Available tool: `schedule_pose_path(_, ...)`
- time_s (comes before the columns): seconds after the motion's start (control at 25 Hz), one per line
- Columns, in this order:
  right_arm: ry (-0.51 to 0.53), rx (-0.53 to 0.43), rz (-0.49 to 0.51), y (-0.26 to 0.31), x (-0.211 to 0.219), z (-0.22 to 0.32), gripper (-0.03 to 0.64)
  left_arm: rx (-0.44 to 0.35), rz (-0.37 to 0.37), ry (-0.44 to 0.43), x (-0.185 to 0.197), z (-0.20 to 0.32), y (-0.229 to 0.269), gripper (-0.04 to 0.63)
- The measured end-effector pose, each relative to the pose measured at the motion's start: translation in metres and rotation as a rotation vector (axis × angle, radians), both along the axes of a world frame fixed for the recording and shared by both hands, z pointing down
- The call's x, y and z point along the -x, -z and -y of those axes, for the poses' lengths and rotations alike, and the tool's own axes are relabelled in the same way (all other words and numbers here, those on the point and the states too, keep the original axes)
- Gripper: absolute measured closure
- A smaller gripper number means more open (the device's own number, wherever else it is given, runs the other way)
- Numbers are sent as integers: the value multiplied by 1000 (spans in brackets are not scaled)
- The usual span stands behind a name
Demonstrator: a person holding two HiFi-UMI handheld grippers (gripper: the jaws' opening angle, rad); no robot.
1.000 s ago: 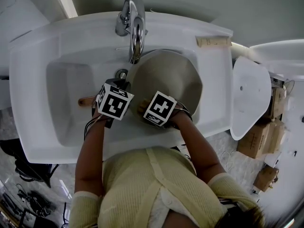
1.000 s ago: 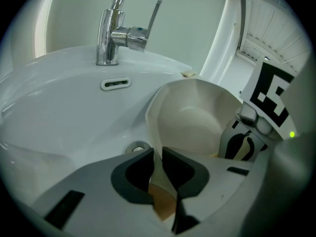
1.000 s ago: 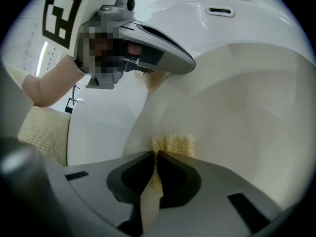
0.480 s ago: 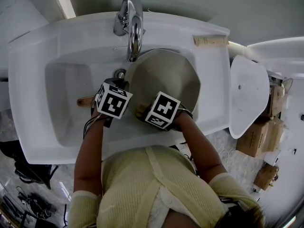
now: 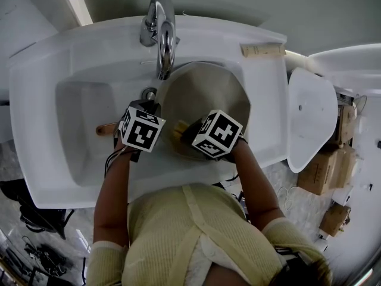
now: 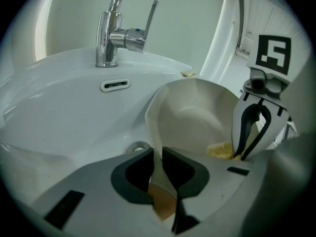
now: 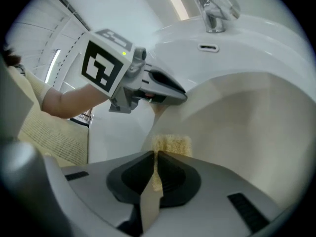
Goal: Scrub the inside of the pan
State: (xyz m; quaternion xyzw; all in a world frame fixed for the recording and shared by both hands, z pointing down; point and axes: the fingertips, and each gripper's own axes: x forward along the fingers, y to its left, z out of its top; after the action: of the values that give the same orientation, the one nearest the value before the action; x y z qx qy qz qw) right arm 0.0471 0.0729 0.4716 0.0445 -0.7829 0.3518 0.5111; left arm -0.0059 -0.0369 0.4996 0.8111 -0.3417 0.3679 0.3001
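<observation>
One pan (image 5: 208, 97), handle (image 5: 106, 127) leftward, in left gripper (image 6: 158, 154); sponge (image 7: 172, 144) in right gripper (image 7: 155, 158).

Beige pan (image 5: 208, 94) rests in the white sink (image 5: 80, 121).

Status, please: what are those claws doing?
Left gripper shut on pan rim. Right gripper shut on sponge, inside pan. Faucet overhangs far rim.
</observation>
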Motion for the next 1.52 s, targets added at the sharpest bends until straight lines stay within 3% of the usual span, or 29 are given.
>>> schedule_pose_path(0.32,-94,-259,-33,15,-26,55,575,1,4,1,-1,0,1,491)
schedule_pose_path(0.88,-12,-771,-416,24,-80,133,575,1,8,6,0,0,1,491)
schedule_pose_path(1.32,-19,-869,-592,20,-116,152,575,-11,20,-2,-2,1,1,491)
schedule_pose_path(1.52,-40,-853,-667,13,-134,152,575,-13,25,-2,-3,0,3,491)
